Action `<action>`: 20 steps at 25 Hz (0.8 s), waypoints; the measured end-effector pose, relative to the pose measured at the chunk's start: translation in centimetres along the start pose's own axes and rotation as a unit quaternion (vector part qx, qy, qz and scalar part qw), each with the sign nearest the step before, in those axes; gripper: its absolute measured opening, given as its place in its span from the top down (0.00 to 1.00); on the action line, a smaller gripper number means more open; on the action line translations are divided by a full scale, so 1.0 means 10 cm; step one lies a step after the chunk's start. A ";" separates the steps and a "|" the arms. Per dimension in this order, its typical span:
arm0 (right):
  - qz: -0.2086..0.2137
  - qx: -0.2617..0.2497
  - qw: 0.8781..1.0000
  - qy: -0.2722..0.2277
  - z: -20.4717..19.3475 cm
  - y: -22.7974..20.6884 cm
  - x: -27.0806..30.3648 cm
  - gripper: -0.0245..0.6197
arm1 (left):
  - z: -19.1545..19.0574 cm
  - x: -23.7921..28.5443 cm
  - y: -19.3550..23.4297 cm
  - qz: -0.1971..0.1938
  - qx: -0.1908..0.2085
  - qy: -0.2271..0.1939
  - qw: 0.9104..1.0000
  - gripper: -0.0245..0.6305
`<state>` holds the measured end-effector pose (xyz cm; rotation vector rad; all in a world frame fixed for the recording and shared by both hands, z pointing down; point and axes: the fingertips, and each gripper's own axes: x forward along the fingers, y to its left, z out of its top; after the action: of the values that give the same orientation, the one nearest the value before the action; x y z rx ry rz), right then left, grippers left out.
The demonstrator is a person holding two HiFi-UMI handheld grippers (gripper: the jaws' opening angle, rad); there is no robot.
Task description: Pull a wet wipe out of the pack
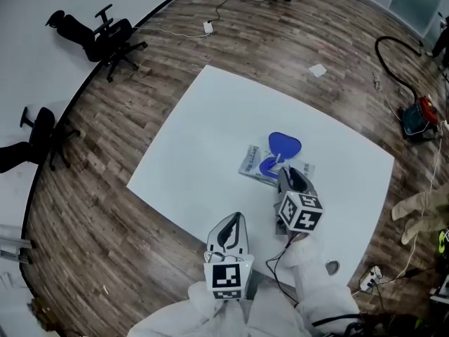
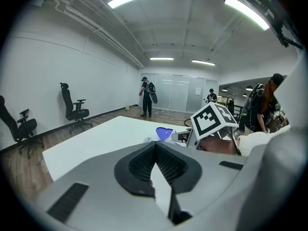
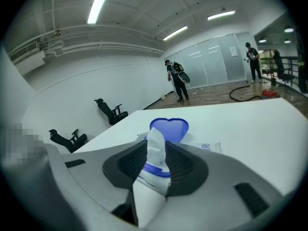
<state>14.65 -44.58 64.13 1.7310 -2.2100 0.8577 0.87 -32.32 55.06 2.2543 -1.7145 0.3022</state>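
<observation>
A wet wipe pack (image 1: pixel 254 163) lies flat near the middle of the white table (image 1: pixel 203 139), its blue heart-shaped lid (image 1: pixel 284 144) flipped open. My right gripper (image 1: pixel 283 172) sits right over the pack's opening. In the right gripper view the right gripper (image 3: pixel 156 142) is shut on a white wipe (image 3: pixel 155 146) that stands up out of the pack (image 3: pixel 208 147), with the lid (image 3: pixel 169 127) behind it. My left gripper (image 1: pixel 236 220) hovers near the table's front edge, well short of the pack. In its own view the left gripper (image 2: pixel 155 147) is shut with nothing held.
Wooden floor surrounds the table. Two black office chairs (image 1: pixel 105 34) stand by the curved wall at the left. Cables and a red and blue device (image 1: pixel 419 114) lie on the floor at the right. People (image 2: pixel 147 96) stand far off by glass doors.
</observation>
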 end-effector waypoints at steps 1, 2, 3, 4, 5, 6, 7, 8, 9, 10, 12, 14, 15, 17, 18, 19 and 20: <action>0.000 0.002 1.000 0.002 0.00 -0.01 0.02 0.80 | 0.00 0.00 0.02 0.002 -0.001 0.000 1.000 0.97; 0.001 0.003 1.000 0.004 0.00 -0.01 0.04 0.80 | 0.00 0.01 0.03 0.004 -0.002 -0.001 1.000 0.97; 0.002 0.005 1.000 0.008 0.00 -0.01 0.06 0.80 | 0.00 0.02 0.05 0.006 -0.004 -0.001 1.000 0.97; 0.003 0.005 1.000 0.011 0.00 -0.01 0.08 0.80 | 0.00 0.02 0.06 0.007 -0.005 0.000 1.000 0.97; 0.003 0.005 1.000 0.014 0.00 -0.02 0.09 0.80 | 0.00 0.02 0.08 0.009 -0.006 0.000 1.000 0.97; 0.002 0.004 1.000 0.017 0.00 -0.02 0.10 0.80 | -0.01 0.03 0.09 0.011 -0.007 0.001 1.000 0.97; 0.001 0.003 1.000 0.018 -0.01 -0.02 0.11 0.80 | -0.01 0.03 0.10 0.012 -0.009 0.001 1.000 0.97; 0.000 0.002 1.000 0.020 -0.01 -0.02 0.12 0.80 | -0.02 0.03 0.10 0.013 -0.009 0.002 1.000 0.97; 0.000 0.002 1.000 0.021 -0.02 -0.02 0.13 0.80 | -0.03 0.03 0.11 0.014 -0.010 0.002 1.000 0.97; 0.001 0.003 1.000 0.021 -0.03 -0.02 0.13 0.80 | -0.04 0.03 0.11 0.016 -0.010 0.003 1.000 0.97; 0.001 0.005 1.000 0.023 -0.04 -0.01 0.15 0.80 | -0.05 0.03 0.13 0.017 -0.011 0.003 1.000 0.97; -0.001 0.006 1.000 0.024 -0.04 -0.01 0.15 0.81 | -0.04 0.04 0.16 0.019 -0.012 0.003 1.000 0.97; -0.002 0.007 1.000 0.024 -0.04 -0.01 0.16 0.81 | -0.04 0.04 0.17 0.019 -0.012 0.003 1.000 0.97; -0.005 0.006 1.000 0.024 -0.05 -0.02 0.16 0.86 | -0.04 0.04 0.19 0.021 -0.014 0.004 1.000 0.97; -0.006 0.006 1.000 0.023 -0.05 -0.03 0.16 0.87 | -0.04 0.04 0.19 0.021 -0.014 0.004 1.000 0.97; -0.007 0.005 1.000 0.023 -0.05 -0.03 0.16 0.87 | -0.05 0.04 0.20 0.022 -0.014 0.005 1.000 0.97; -0.008 0.006 1.000 0.023 -0.05 -0.03 0.15 0.87 | -0.06 0.04 0.20 0.023 -0.014 0.006 1.000 0.97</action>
<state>14.43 -45.61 65.41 1.7140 -2.1640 0.8986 -0.92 -32.95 55.92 2.1922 -1.7560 0.2990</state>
